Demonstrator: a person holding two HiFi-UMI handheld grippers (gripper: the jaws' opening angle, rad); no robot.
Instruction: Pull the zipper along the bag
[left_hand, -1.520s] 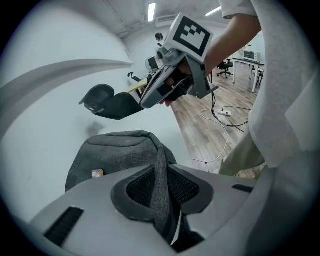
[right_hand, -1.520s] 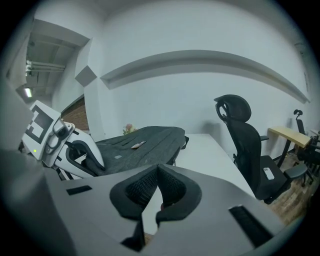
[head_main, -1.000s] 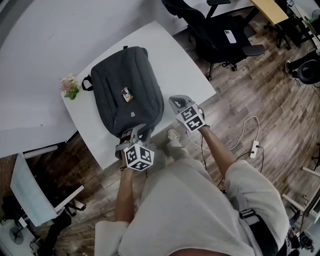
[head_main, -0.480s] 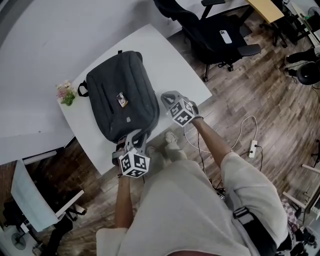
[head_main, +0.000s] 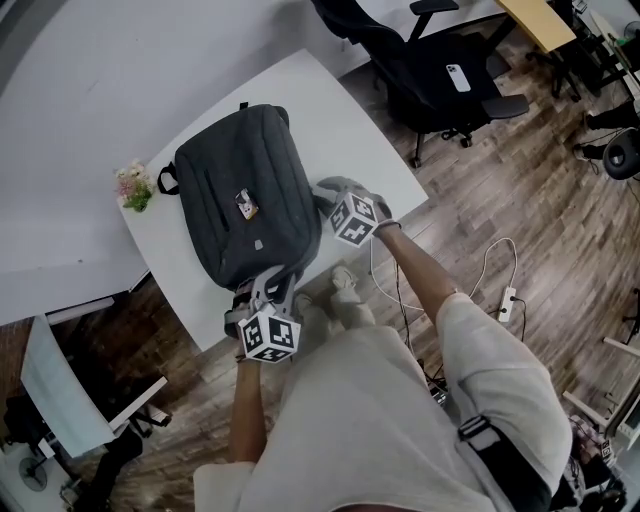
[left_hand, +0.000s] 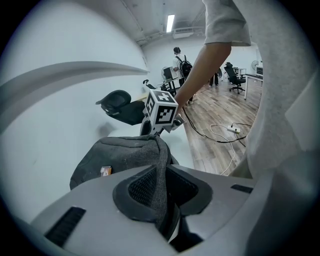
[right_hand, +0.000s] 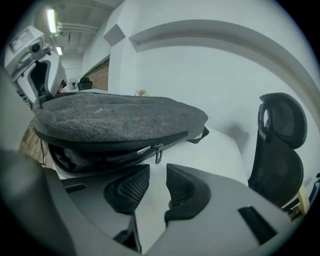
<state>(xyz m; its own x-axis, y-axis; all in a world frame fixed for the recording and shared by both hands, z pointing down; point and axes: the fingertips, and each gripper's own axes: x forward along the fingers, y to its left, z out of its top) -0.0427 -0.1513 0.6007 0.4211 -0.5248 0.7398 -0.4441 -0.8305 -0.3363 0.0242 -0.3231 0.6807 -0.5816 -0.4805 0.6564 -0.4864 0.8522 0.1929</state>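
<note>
- One dark grey fabric backpack (head_main: 250, 190): lying flat on one white rectangular table (head_main: 350, 130), its side zipper partly gaping.
- Two handheld grippers.
  - Left gripper (left_hand: 161, 187): jaws pinching a fold of the backpack's fabric at its near end.
  - Right gripper (right_hand: 157, 185): jaws have just been opening and are standing spread, with nothing between them.
- One metal zipper pull (right_hand: 158, 152): hanging at the backpack's edge, just ahead of the right gripper's jaws.
- One small bunch of pink flowers (head_main: 135, 185): sitting at the table's corner.
- One black office chair (head_main: 440, 70): standing beyond the table.
</note>
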